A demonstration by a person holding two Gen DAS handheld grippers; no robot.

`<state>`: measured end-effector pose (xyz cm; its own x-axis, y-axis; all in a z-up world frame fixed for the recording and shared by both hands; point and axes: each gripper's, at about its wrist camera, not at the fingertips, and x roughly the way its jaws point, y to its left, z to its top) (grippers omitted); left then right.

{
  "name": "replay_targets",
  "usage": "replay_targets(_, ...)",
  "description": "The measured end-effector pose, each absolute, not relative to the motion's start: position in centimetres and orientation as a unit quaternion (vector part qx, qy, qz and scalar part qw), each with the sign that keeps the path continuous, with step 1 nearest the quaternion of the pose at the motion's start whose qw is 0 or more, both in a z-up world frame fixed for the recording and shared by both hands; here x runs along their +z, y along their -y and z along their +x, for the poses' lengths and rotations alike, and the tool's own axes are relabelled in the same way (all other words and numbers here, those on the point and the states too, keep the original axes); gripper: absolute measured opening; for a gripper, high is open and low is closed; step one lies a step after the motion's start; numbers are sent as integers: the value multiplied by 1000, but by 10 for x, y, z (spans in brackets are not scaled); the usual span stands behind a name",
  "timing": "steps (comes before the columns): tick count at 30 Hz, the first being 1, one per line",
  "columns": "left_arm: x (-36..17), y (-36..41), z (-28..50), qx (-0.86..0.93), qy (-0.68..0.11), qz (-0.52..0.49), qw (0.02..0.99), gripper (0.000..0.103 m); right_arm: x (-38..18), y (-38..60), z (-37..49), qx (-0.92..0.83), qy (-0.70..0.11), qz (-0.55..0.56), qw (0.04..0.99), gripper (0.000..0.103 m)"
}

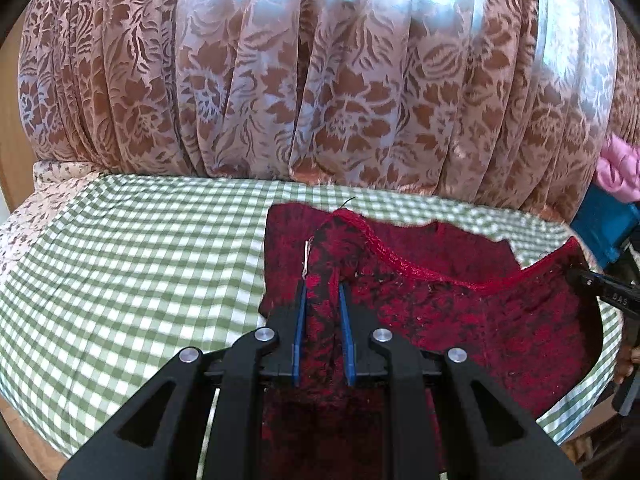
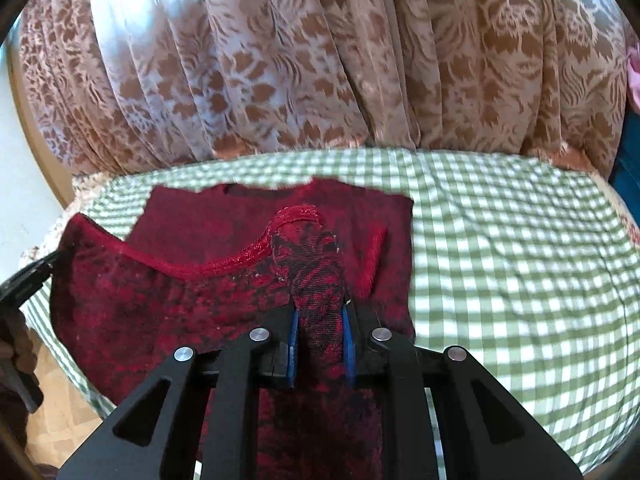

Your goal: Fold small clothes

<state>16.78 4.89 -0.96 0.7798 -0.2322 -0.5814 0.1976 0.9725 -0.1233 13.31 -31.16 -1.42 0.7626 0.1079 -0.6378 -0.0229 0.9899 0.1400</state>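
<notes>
A small dark red patterned garment (image 1: 460, 308) lies partly on a green-and-white checked cloth (image 1: 140, 264). My left gripper (image 1: 323, 292) is shut on one edge of the garment, with fabric bunched between its blue pads. My right gripper (image 2: 320, 312) is shut on the opposite edge of the same garment (image 2: 168, 292), with a fold of it standing up between the fingers. The held front layer with its red hemmed edge hangs lifted between both grippers. The far layer (image 2: 248, 216) lies flat on the cloth. The right gripper also shows at the right edge of the left wrist view (image 1: 600, 284).
A brown floral curtain (image 1: 320, 80) hangs right behind the checked surface (image 2: 520, 260). A pink cloth (image 1: 620, 168) and a blue object (image 1: 604, 228) sit at the far right. A floral-print sheet (image 1: 48, 196) shows at the left edge.
</notes>
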Motion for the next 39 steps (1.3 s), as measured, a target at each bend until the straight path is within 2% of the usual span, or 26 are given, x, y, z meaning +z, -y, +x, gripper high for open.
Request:
replay_targets(6,7,-46,204,-117,-299,-24,947,14,9,312,172,31,-321,57,945,16)
replay_targets(17,18,-43,279,-121,-291,-52,948,14,15,332,240,-17,-304,80,949,16)
replay_targets(21,31,-52,240,-164,-222,-47,960,15,29,331,221,-10,-263,94,960,16)
replay_targets(23,27,-61,219,-170,-212,-32,962,15,33,319,193,8,-244,53,968,16)
replay_targets(26,6,-80,187,-185,-235,-22,954,15,21,321,157,49,-272,64,959,16)
replay_targets(31,-36,-106,149,-183,-324,-62,926,15,-11,317,105,88,-354,72,928,16)
replay_targets(35,-38,-115,131,-188,-336,-88,919,15,-21,309,82,110,-387,69,913,16)
replay_targets(39,-28,-115,109,-195,-326,-73,922,15,-8,300,64,136,-388,36,911,16)
